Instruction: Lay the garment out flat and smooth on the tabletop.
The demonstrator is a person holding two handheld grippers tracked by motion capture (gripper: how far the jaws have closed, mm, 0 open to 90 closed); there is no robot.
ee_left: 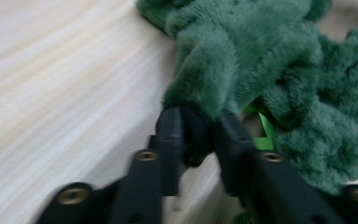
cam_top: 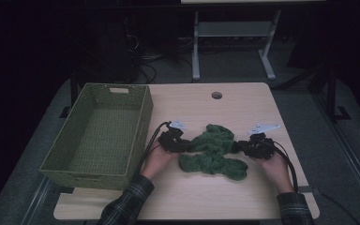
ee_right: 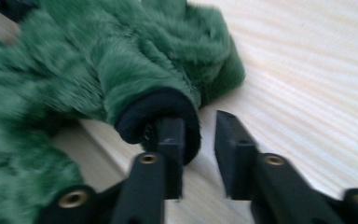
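Woven green basket (cam_top: 98,136) sat empty at the far left of the wooden table (cam_top: 248,105), well apart from the garment. Next over, my left gripper (cam_top: 183,145) had its jaws pinched together on a fuzzy green sleeve end with a dark cuff; the left gripper view showed the cuff (ee_left: 196,135) squeezed between them. Fuzzy green jacket (cam_top: 214,151) lay crumpled mid-table between both tongs, a bright green tag (ee_left: 263,133) peeking out near the left jaws. On the right, my right gripper (cam_top: 240,146) was at the other sleeve, but its jaws stood apart: in the right gripper view (ee_right: 199,140) one jaw sat inside the dark cuff (ee_right: 158,114) opening and the other outside, not yet clamped.

Risks, as I judged them: if I pulled outward before the right jaws closed, that cuff would slide off and only the left side would lift, dragging the jacket into a worse heap. Plush pile is slippery, so a shallow bite on the left could also slip under tension. Closing on just the cuff edge might catch one fabric layer only. Body was bunched, so spreading could snag.
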